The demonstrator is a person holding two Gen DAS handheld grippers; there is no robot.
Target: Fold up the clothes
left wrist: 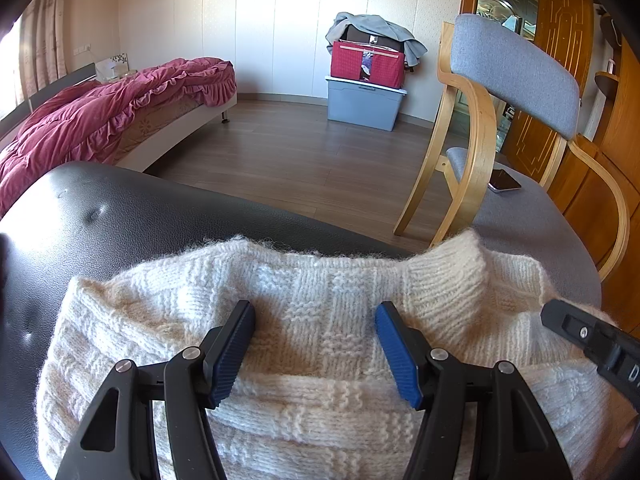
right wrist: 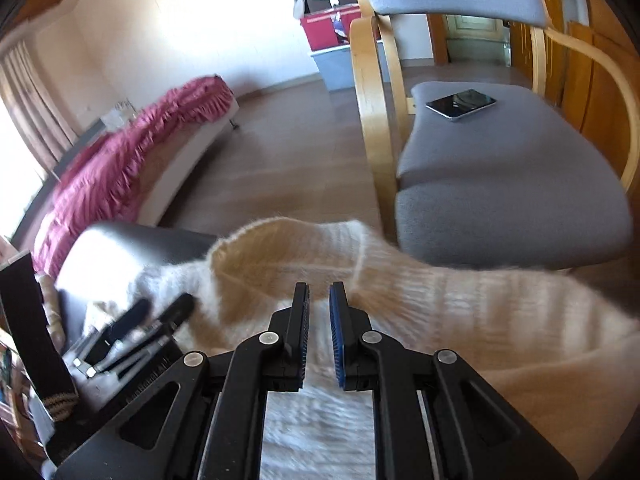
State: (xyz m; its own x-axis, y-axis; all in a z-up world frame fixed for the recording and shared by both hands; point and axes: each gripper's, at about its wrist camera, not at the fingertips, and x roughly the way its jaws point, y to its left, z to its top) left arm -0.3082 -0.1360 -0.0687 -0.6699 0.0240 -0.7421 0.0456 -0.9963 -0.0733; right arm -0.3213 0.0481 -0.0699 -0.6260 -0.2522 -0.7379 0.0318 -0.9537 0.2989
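Observation:
A cream knit sweater (left wrist: 320,280) lies bunched on a black leather seat (left wrist: 120,216), its ribbed collar standing up at the far right. My left gripper (left wrist: 314,310) hovers open just over the sweater's middle, with nothing between its blue pads. One of my right gripper's fingers (left wrist: 568,322) shows at the right edge, over the sweater's shoulder. In the blurred right wrist view, my right gripper (right wrist: 320,292) has its jaws almost together above the sweater (right wrist: 440,300). Cream cloth shows in the narrow gap, and whether it is pinched is unclear. The left gripper (right wrist: 160,308) appears at the lower left.
A grey-cushioned wooden armchair (left wrist: 512,68) stands close on the right with a phone (left wrist: 504,181) on its seat. A bed with a red quilt (left wrist: 100,112) is at the left. Stacked storage boxes (left wrist: 364,104) stand by the far wall across open wood floor.

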